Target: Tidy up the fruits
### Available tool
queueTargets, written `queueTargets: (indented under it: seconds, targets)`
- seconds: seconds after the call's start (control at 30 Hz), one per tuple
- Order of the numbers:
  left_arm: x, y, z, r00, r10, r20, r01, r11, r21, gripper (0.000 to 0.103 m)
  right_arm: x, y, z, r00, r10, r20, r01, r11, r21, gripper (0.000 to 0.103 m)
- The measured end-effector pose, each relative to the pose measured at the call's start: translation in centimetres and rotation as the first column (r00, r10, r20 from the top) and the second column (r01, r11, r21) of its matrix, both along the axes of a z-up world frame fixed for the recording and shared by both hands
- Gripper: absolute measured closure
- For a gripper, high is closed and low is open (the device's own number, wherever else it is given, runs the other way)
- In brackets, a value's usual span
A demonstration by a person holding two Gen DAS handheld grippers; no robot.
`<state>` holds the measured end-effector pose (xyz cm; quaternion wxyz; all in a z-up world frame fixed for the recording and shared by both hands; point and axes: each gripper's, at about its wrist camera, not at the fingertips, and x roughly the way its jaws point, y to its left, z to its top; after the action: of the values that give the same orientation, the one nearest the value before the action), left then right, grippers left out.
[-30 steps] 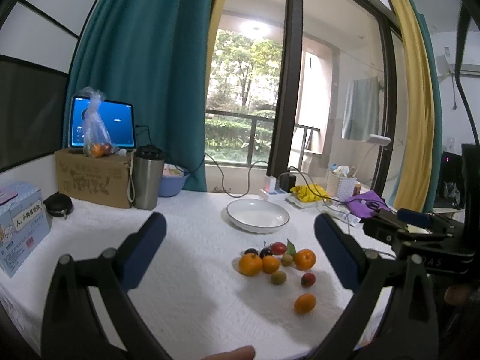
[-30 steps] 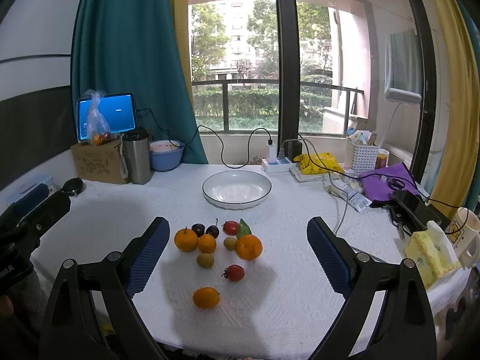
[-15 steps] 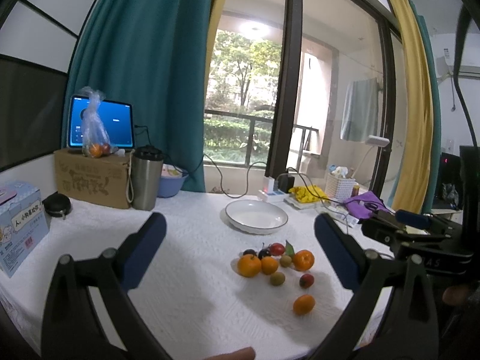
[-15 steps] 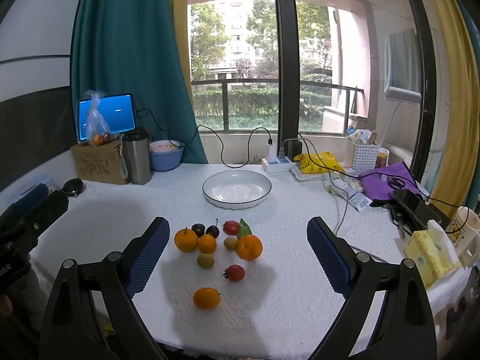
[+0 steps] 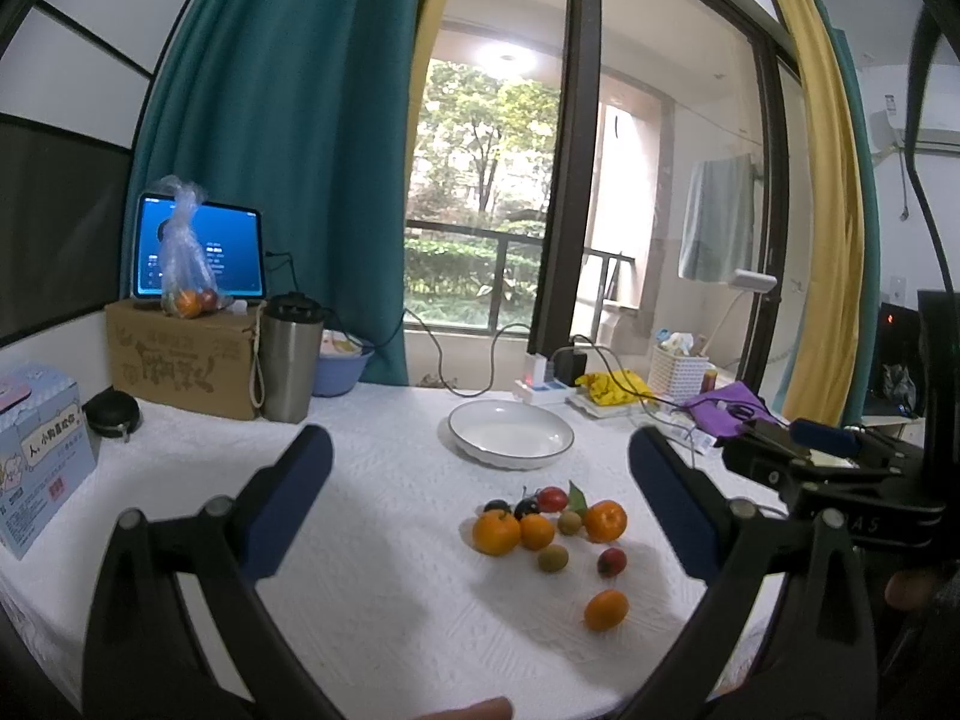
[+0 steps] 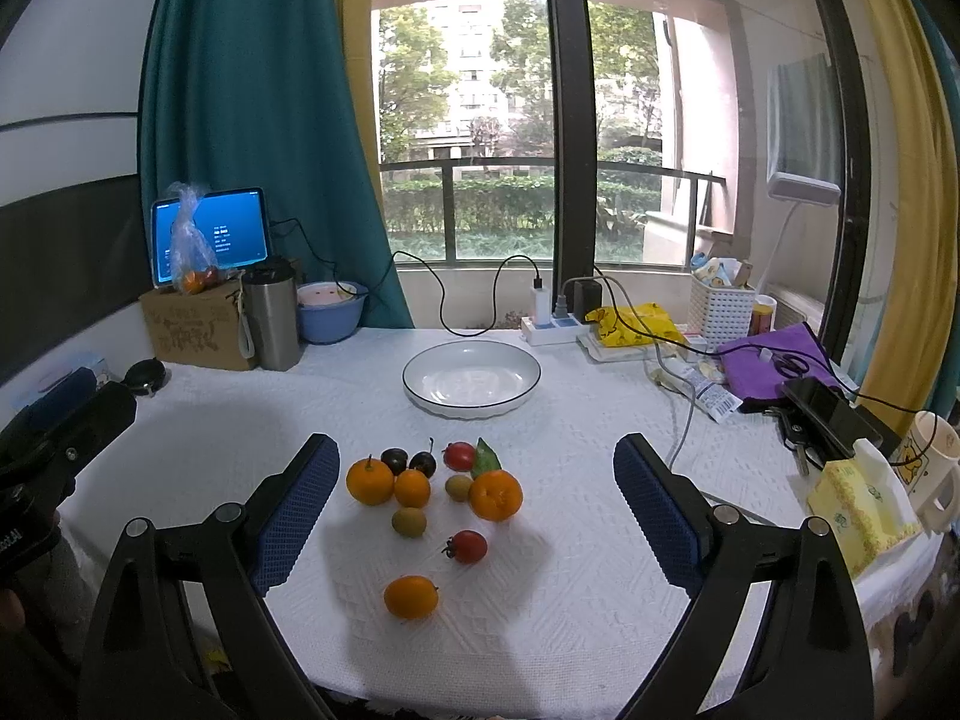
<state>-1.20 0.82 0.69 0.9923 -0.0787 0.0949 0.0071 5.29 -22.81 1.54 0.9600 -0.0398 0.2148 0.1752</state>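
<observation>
Right wrist view, left tool (image 6: 48,420) (partly cropped), perhaps open

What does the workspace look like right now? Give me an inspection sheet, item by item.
Surface: table under a white textured cloth.
Job's things: empty white plate; loose fruit in front of it, including the nearest orange, a red tomato, a leafed orange.
Clutter: steel tumbler, cardboard box, bagged fruit, blue bowl, purple cloth, tissue pack, mug.
Grippers: left gripper and right gripper, jaws open, empty, above the table.
Cables: black cords at the power strip.
Surroundings: window, teal curtain, lit tablet.
</observation>
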Motion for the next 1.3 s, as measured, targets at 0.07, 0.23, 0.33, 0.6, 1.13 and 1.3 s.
queueTargets:
  seconds: [0.07,0.23,0.33,0.6,1.13,1.3]
  targets:
    - [0.0,-0.1,0.0,1.000,-0.001,0.000,0.001,1.000,0.002,0.003,0.0,0.0,0.0,1.000,0.000,-0.001,0.000,1.000,0.001,0.008]
    - [0.0,-0.1,0.1,1.000,-0.001,0.000,0.001,1.000,0.002,0.003,0.0,0.0,0.0,1.000,0.000,0.001,0.000,1.000,0.000,0.008]
    - [0.0,-0.1,0.1,1.000,-0.001,0.000,0.001,1.000,0.001,0.003,0.0,0.0,0.0,1.000,0.000,0.000,0.000,1.000,0.001,0.008]
    - [0.0,-0.2,0.0,1.000,-0.004,0.001,0.004,1.000,0.001,0.003,0.1,-0.1,0.1,1.000,0.000,-0.003,0.000,1.000,0.001,0.008]
    - [1.0,-1.2,-0.6,0.997,-0.048,-0.059,0.048,0.999,0.009,0.003,0.4,0.0,-0.3,1.000,-0.012,-0.024,0.011,1.000,-0.008,0.008]
    - [2.1,-2.2,-1.5,0.990,-0.077,-0.122,0.081,0.996,0.031,0.003,0.8,-0.6,-0.9,0.999,-0.030,-0.038,0.030,1.000,-0.006,0.008]
